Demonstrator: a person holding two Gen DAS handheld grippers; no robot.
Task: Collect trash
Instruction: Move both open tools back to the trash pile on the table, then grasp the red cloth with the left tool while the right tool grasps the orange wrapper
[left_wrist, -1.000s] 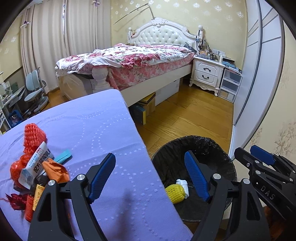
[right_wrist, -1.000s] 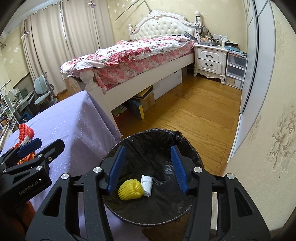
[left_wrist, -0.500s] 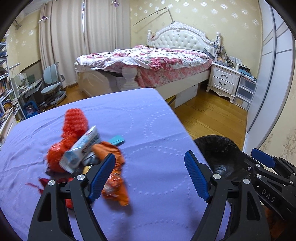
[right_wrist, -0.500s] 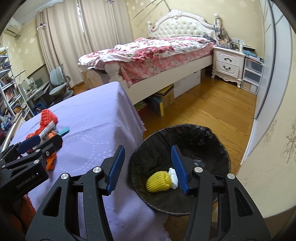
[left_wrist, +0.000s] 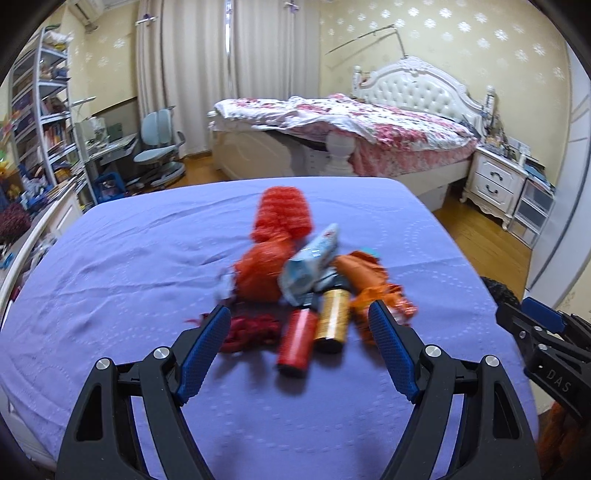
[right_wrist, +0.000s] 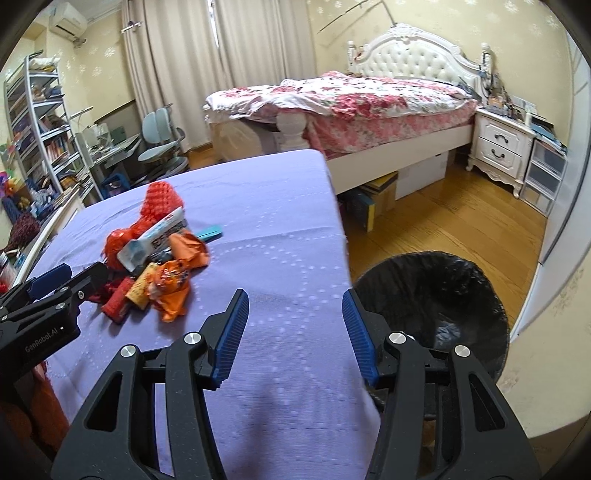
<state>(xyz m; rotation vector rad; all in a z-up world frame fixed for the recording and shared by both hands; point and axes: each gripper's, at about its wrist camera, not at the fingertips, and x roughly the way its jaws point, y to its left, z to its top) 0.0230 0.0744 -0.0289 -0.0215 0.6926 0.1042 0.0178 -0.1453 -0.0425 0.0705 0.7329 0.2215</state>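
a heap of trash (left_wrist: 303, 280) lies near the middle of the purple-covered table (left_wrist: 147, 258): red mesh netting (left_wrist: 282, 216), a pale blue-and-white wrapper (left_wrist: 310, 260), a crumpled orange wrapper (left_wrist: 365, 275), and a red tube (left_wrist: 297, 339) beside a gold one (left_wrist: 332, 314). the left gripper (left_wrist: 299, 350) hangs just in front of the heap, its blue-padded fingers (left_wrist: 203, 350) wide apart with nothing between them. the right gripper (right_wrist: 291, 330), fingers also apart and empty, sits over the table's bare edge, with the black-lined trash bin (right_wrist: 436, 295) on the wooden floor (right_wrist: 443, 221) just beside the table.
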